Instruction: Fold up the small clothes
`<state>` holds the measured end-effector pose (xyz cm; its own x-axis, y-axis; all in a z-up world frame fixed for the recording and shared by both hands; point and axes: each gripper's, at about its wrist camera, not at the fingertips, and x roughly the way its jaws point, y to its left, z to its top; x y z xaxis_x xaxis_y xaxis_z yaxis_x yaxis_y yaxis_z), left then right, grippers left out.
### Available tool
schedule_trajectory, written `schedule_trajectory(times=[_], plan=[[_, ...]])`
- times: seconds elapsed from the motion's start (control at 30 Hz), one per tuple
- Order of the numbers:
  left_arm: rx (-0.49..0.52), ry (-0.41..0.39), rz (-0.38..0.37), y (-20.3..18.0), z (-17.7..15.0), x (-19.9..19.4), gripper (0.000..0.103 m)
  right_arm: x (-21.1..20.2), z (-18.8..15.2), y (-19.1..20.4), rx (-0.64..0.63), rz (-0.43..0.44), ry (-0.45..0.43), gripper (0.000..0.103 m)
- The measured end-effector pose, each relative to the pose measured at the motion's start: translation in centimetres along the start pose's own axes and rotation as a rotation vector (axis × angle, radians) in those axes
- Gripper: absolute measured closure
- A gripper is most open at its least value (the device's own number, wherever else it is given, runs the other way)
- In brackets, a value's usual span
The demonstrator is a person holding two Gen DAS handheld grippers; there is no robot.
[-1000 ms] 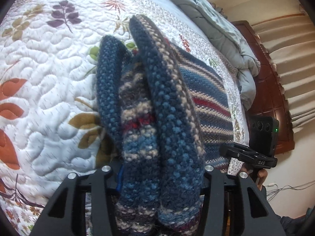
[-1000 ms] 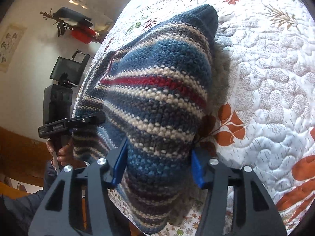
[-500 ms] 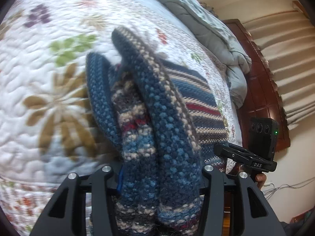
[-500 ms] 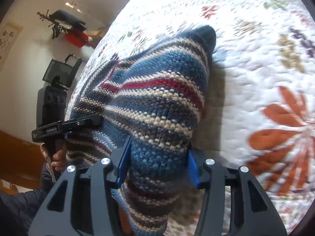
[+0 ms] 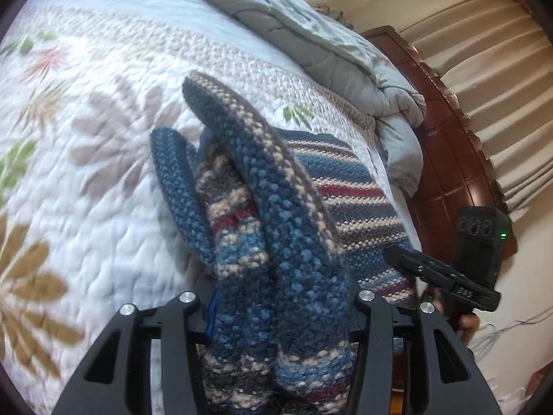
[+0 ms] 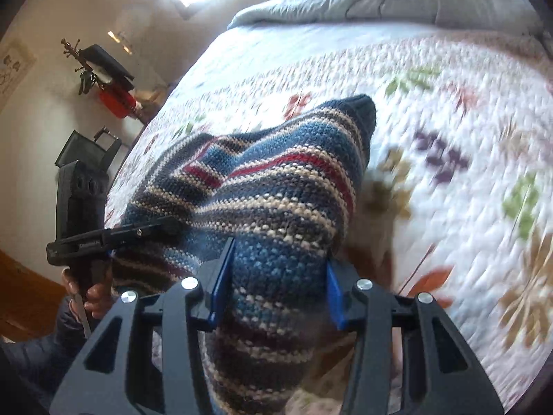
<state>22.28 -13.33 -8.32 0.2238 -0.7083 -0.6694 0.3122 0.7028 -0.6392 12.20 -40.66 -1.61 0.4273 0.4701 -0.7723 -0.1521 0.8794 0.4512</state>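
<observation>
A small knitted garment (image 5: 269, 228) in blue, cream, grey and red stripes hangs between both grippers above a white floral quilt (image 5: 86, 159). My left gripper (image 5: 280, 311) is shut on a bunched edge of it, folds standing up between the fingers. My right gripper (image 6: 274, 287) is shut on the other edge (image 6: 276, 207); its blue pads press the knit from both sides. Each gripper shows in the other's view: the right one (image 5: 446, 280) at the garment's right edge, the left one (image 6: 110, 238) at its left edge.
A grey duvet (image 5: 311, 45) lies crumpled at the bed's far end, against a dark wooden headboard (image 5: 449, 145) and beige curtains (image 5: 501, 69). In the right wrist view a coat rack with a red bag (image 6: 114, 100) and a dark chair (image 6: 90, 145) stand beyond the bed edge.
Both grippers have carried the garment across the quilt toward the grey duvet end of the bed. The grips have not changed.
</observation>
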Motion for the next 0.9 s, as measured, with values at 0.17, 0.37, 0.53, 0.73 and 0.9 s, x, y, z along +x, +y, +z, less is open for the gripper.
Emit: schedule_trajectory(times=[0.17,0.37,0.53,0.73,0.9], plan=[[0.015,-0.045,0.061,-0.6,2.4,3.3,0.054,1.9,2.5,-4.3,0.025,-0.004,-0.022,0.058],[-0.002,-0.011,0.087,1.3,2.0,5.2,0.053,4.5,2.5,-7.8,0.086,0.037,0.019,0.058],[-0.006,0.032,0.098,3.1,0.3,6.1,0.048,5.5,0.9,-8.9,0.122,0.042,0.048,0.051],[-0.041,0.035,0.11,3.6,-0.4,5.5,0.041,5.1,-0.5,-9.3,0.19,0.077,0.051,0.036],[-0.032,-0.008,0.165,1.9,-2.7,1.8,0.042,2.4,-3.5,-8.4,0.196,0.098,0.061,0.035]])
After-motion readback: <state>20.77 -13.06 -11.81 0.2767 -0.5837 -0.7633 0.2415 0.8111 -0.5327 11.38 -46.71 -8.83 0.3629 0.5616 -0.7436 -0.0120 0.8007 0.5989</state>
